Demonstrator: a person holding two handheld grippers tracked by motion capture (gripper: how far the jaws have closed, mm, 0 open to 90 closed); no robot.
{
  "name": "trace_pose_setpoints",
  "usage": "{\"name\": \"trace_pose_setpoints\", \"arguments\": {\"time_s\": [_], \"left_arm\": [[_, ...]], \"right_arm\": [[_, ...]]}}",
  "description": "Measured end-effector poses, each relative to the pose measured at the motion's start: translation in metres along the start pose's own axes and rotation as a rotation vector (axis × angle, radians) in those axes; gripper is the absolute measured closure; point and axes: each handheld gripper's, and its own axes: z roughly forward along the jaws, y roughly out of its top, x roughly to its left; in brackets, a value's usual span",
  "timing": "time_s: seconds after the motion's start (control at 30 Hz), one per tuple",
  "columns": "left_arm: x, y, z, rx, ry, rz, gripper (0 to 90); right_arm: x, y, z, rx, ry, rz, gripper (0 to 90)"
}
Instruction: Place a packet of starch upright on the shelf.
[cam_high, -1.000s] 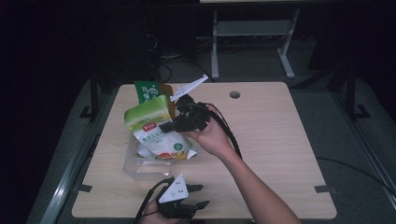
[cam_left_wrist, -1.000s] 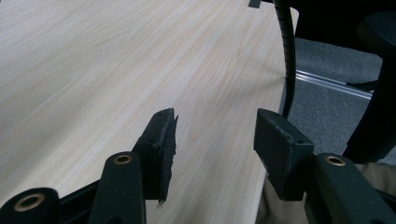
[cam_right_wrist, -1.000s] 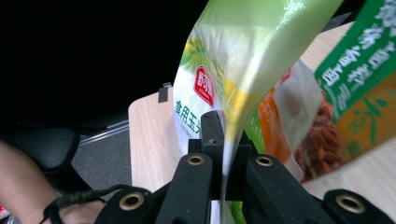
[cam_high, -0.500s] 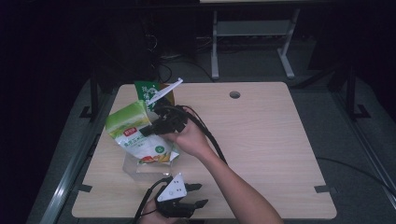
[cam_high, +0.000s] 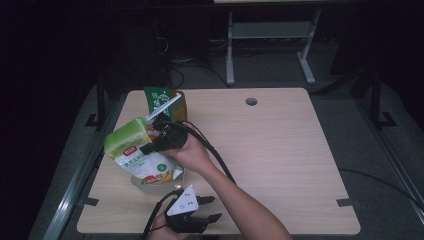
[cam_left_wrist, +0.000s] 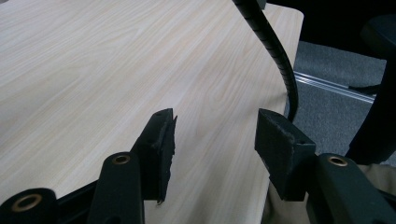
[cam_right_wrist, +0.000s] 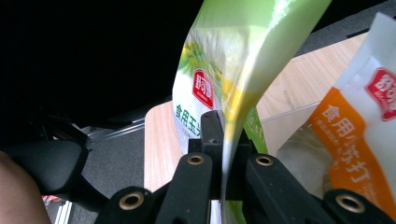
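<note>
Holding: right gripper (cam_high: 150, 148) had its jaws clamped tight on the edge of the green pouch (cam_high: 127, 146).
Green pouch: hung tilted above the clear container (cam_high: 142, 181), near the table's (cam_high: 280, 150) left edge.
Orange pouch (cam_right_wrist: 369, 126): stood in the container beside it.
Left gripper (cam_high: 210, 209): rested at the near edge, jaws partly apart with nothing between them.
Green bag (cam_high: 159, 100): stood behind.

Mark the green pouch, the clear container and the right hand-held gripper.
green pouch (cam_high: 126, 142): high view, front panel.
clear container (cam_high: 150, 184): high view, near wall.
right hand-held gripper (cam_right_wrist: 223, 140): right gripper view, between the fingertips clamping the pouch.
</note>
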Motion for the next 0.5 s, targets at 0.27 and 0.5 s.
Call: {"name": "trace_pose_setpoints", "arguments": {"time_s": [0.27,0.5], "left_arm": [[-0.001,-0.001,0.002,0.005,-0.004,0.003,46.9],[0.0,-0.001,0.002,0.015,-0.003,0.019,46.9]], "right_arm": [[-0.005,-0.01,0.019,0.021,0.028,0.011,90.0],[-0.012,-0.022,0.029,0.048,0.039,0.025,89.8]]}}
